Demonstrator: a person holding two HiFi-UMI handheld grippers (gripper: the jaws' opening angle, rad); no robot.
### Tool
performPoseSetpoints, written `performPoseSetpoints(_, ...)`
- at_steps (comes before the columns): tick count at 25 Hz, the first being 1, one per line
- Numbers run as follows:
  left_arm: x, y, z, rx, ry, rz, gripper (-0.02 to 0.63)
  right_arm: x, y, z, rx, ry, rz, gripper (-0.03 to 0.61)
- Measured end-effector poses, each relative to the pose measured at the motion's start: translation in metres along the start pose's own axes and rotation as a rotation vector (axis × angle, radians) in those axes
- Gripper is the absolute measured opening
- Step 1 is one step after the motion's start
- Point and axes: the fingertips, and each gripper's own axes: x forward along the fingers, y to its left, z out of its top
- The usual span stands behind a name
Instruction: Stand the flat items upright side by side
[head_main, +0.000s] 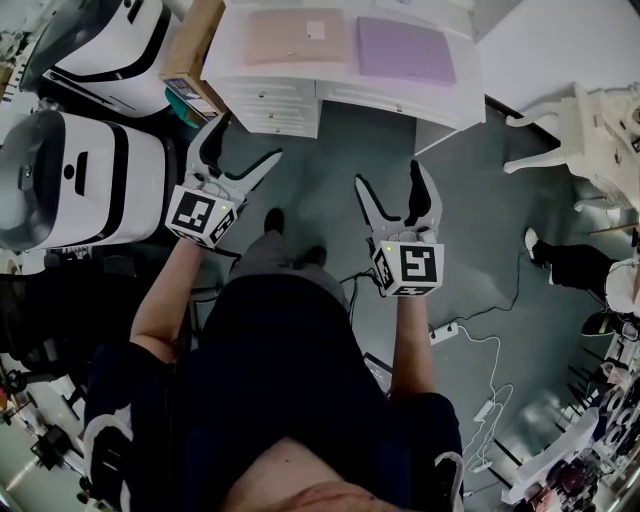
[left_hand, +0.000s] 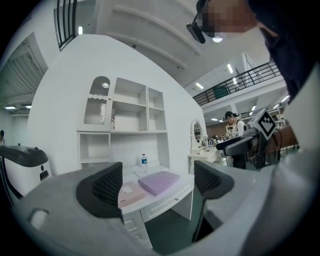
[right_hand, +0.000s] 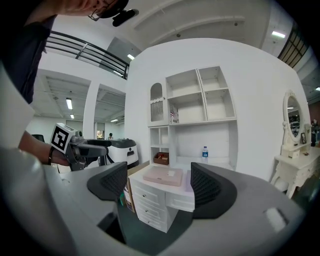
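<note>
Left tool (head_main: 245, 140) and right tool (head_main: 388, 175) side by side on outstretched forearms, jaws wide apart, empty.

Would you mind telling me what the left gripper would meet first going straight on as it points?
Likely the flat purple box lying on the white desk, though depth is unclear; nothing nearer shows.

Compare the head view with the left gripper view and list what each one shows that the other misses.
Only the head view: the person's legs and a white power strip with its cable on the floor. Only the left gripper view: the water bottle, the shelf unit above the desk, and an oval mirror. Both: the pink flat item and the purple flat item, lying flat on the white desk.
</note>
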Motion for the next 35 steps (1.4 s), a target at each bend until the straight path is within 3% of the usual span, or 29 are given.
performPoseSetpoints(11,0.046,0.081,-0.006,0.017,-0.003,-0.128,0.484,0.070,0.015,-0.006,0.120,0.024,-0.069,0.408)
performPoseSetpoints(15,0.071,0.124,-0.011,0.006,0.007,-0.209,0.489,0.118,0.022,-0.005,0.206,0.034,-0.112,0.410)
performPoseSetpoints(20,0.101,0.168,-0.017,0.011,0.019,-0.317,0.502,0.173,0.029,-0.006,0.235,0.053,-0.180,0.414)
performPoseSetpoints(26,0.130,0.212,-0.024,-0.007,0.021,-0.372,0.502,0.223,0.032,-0.004,0.234,0.077,-0.231,0.419)
performPoseSetpoints(35,0.182,0.239,-0.051,-0.029,0.069,-0.404,0.502,0.272,0.026,-0.017,0.297,0.112,-0.204,0.419)
